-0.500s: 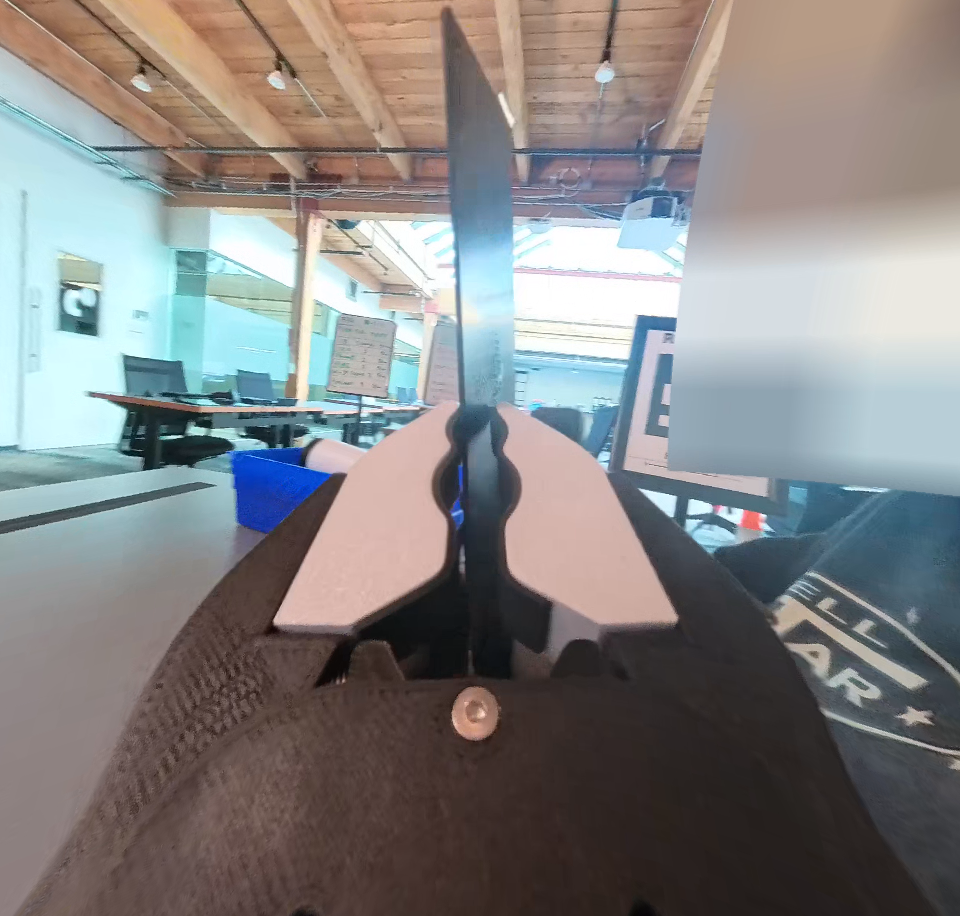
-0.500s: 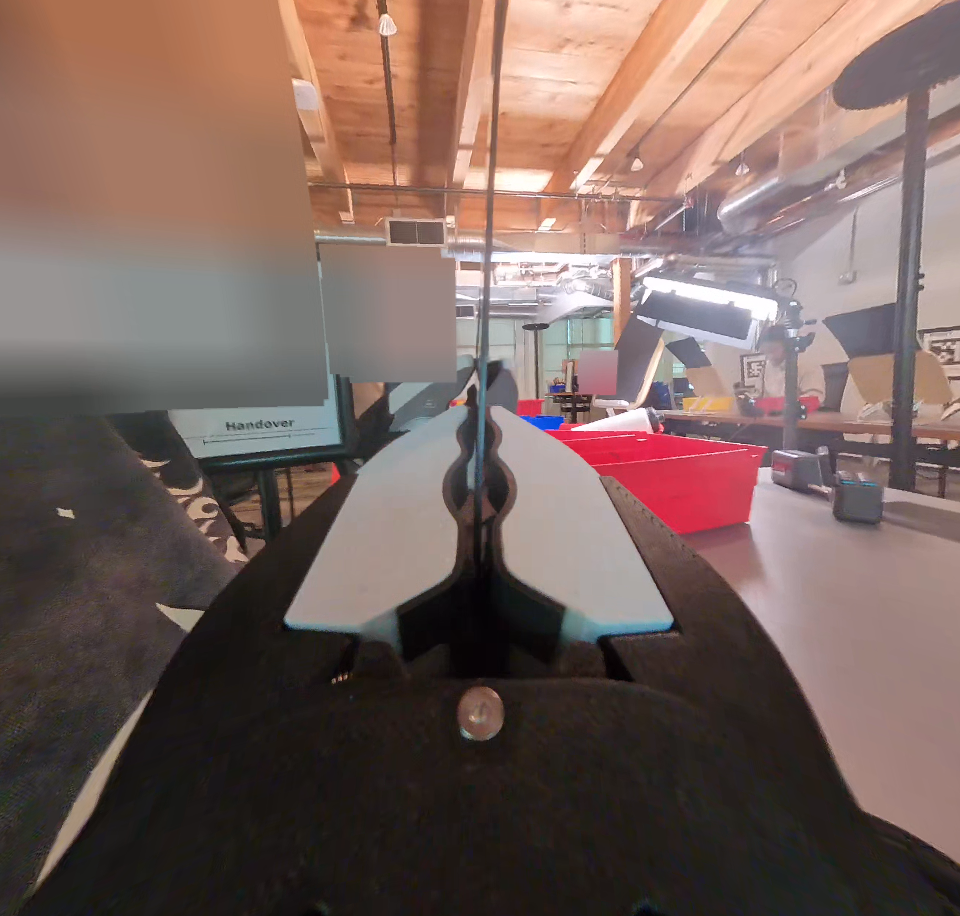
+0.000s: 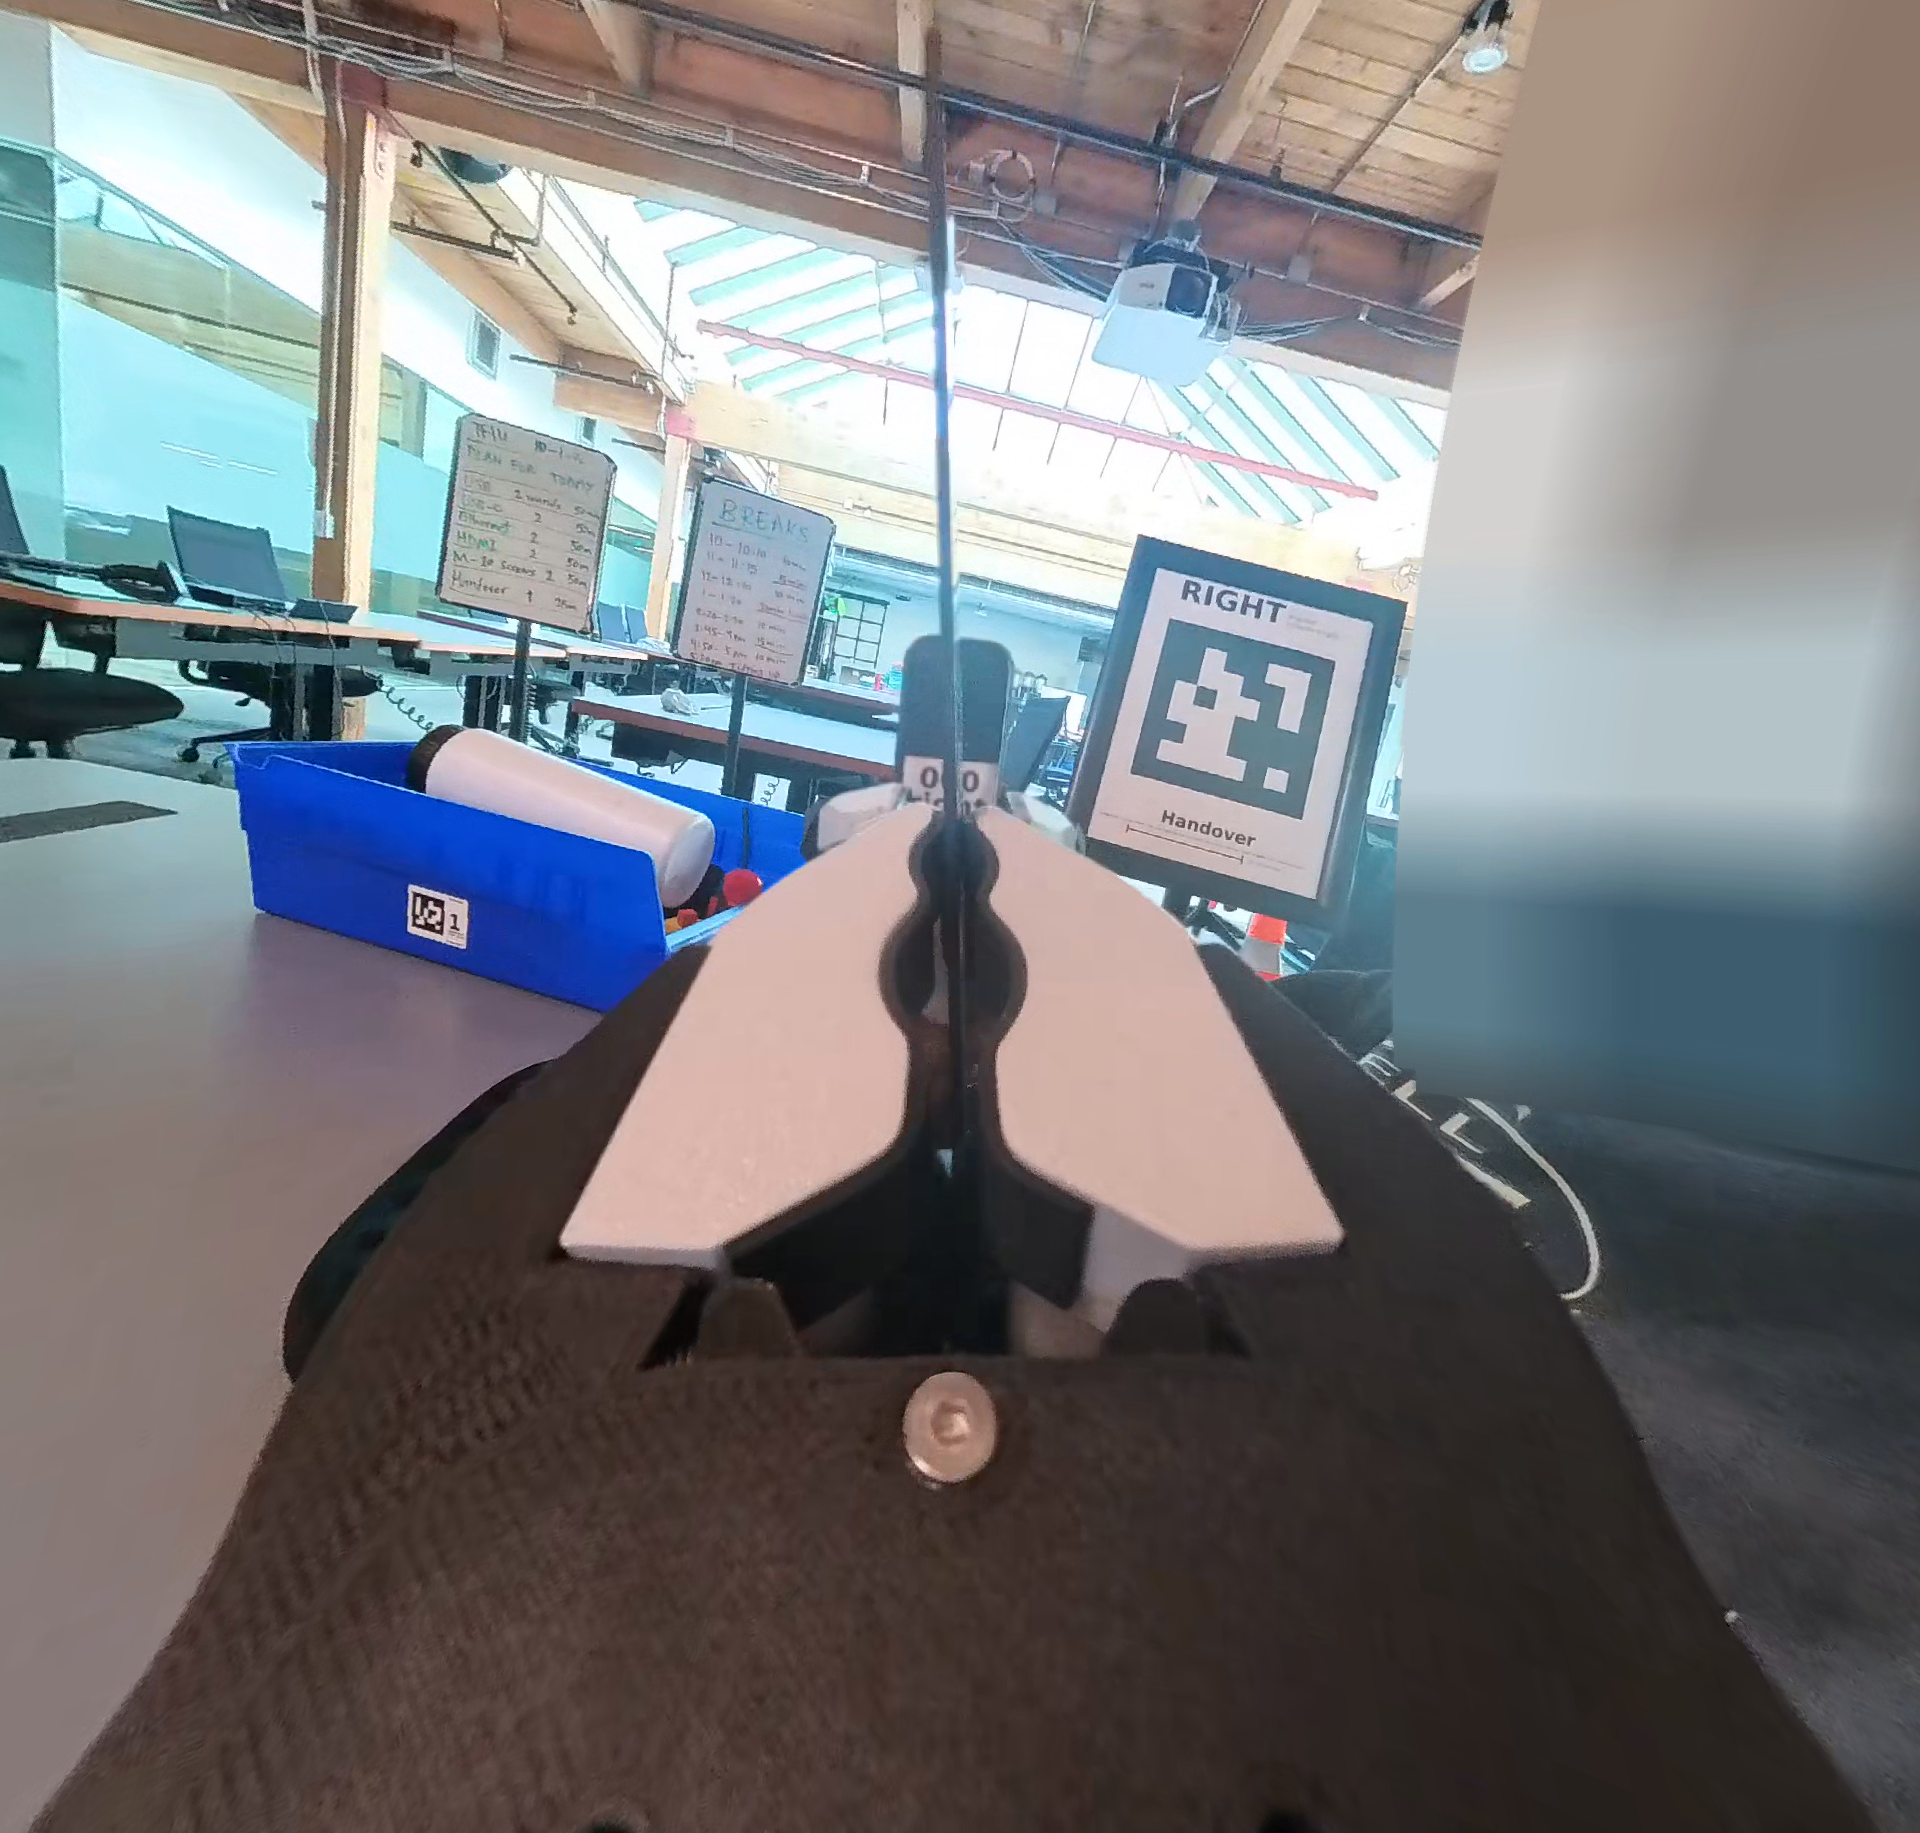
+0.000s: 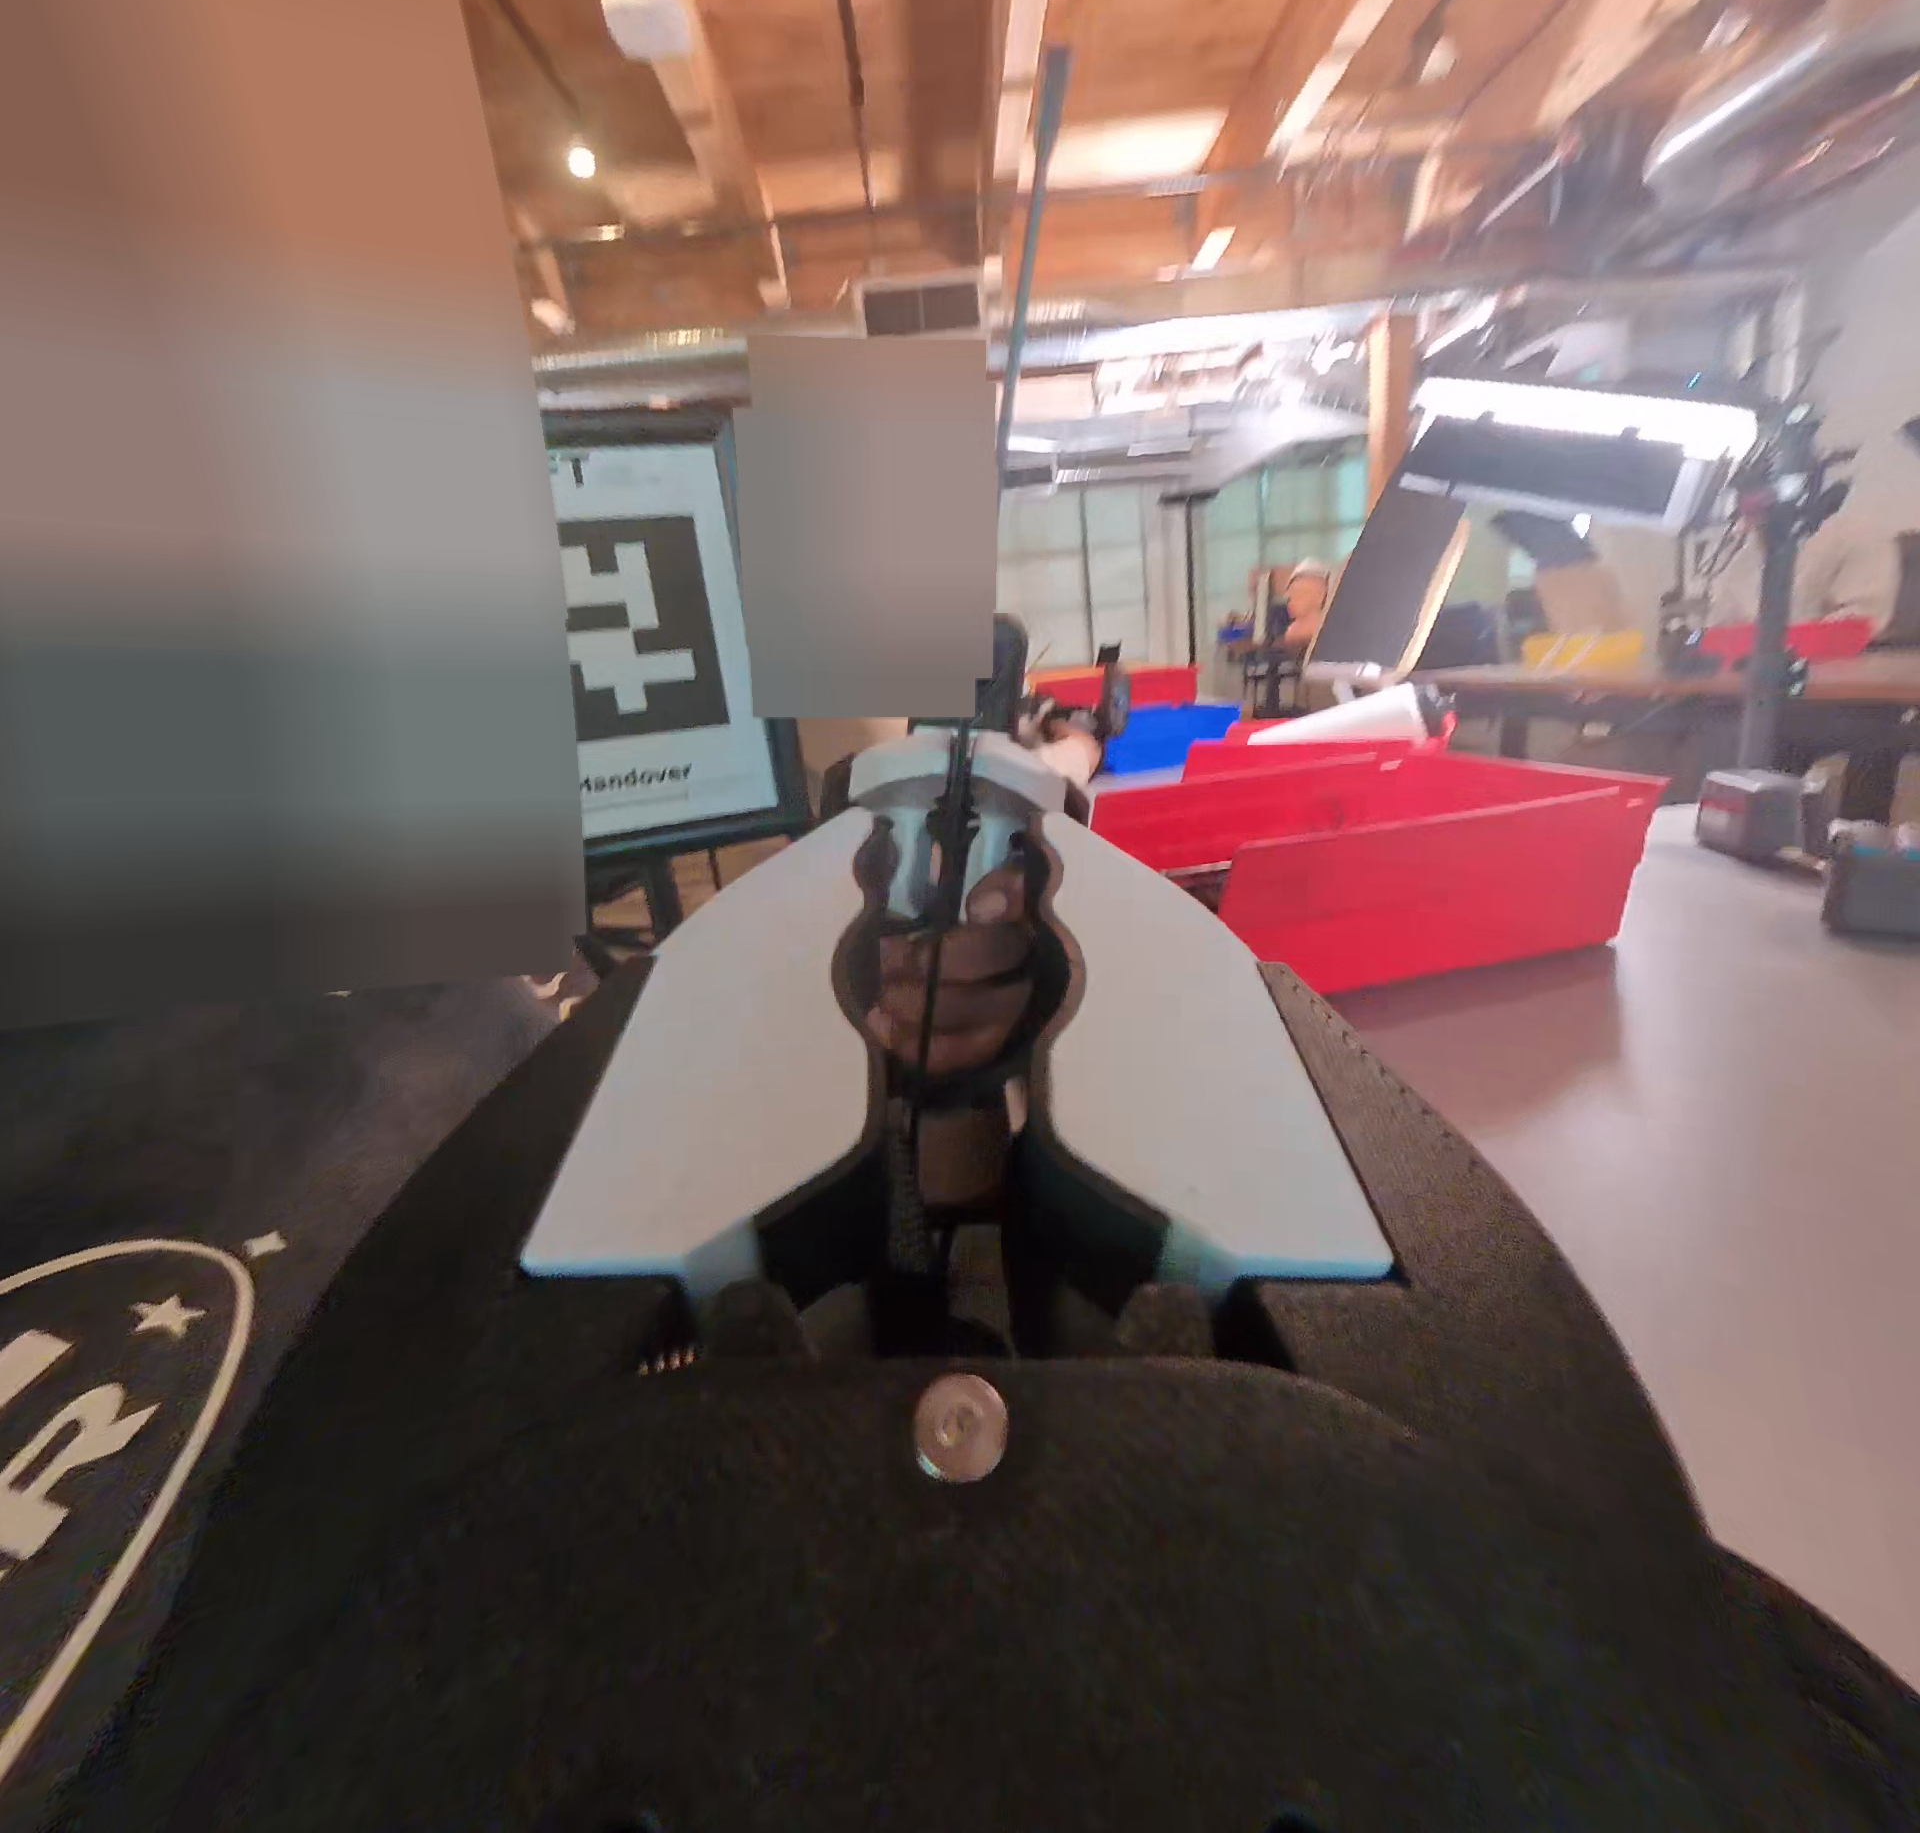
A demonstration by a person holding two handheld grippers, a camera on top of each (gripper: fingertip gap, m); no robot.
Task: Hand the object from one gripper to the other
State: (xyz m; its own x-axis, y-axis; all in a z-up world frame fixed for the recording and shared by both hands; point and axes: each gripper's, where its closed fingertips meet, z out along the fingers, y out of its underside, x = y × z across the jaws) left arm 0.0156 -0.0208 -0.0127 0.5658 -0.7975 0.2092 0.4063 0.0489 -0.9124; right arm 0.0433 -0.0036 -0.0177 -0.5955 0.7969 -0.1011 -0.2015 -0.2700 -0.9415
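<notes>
Left wrist view: the left gripper (image 3: 951, 833) has its two pale fingers (image 3: 790, 1035) pressed together on a thin black sheet (image 3: 943, 495) seen edge-on — the sheet stands upright from between the fingertips and reaches up against the wooden ceiling. Directly beyond the tips the right gripper (image 3: 954, 734) faces this one, partly hidden by the sheet. On the grey table (image 3: 187, 1108) to the left sits a blue bin (image 3: 416, 869) with a white cylinder (image 3: 566, 796) lying in it; a framed marker sign (image 3: 1236, 723) stands to the right, and two whiteboards (image 3: 525, 521) stand farther back. Right wrist view: the right gripper (image 4: 961, 827) has its fingers (image 4: 1174, 1035) spread, with a clear gap between them — the sheet (image 4: 1029, 256) runs through that gap without visible contact on either side. Through the gap appear the left gripper (image 4: 956, 775), closed on the sheet, and the person's hand (image 4: 956, 994) around its handle. Red bins (image 4: 1423, 869) rest on the table (image 4: 1662, 1160) at right, with the same sign (image 4: 649, 630) at left.
</notes>
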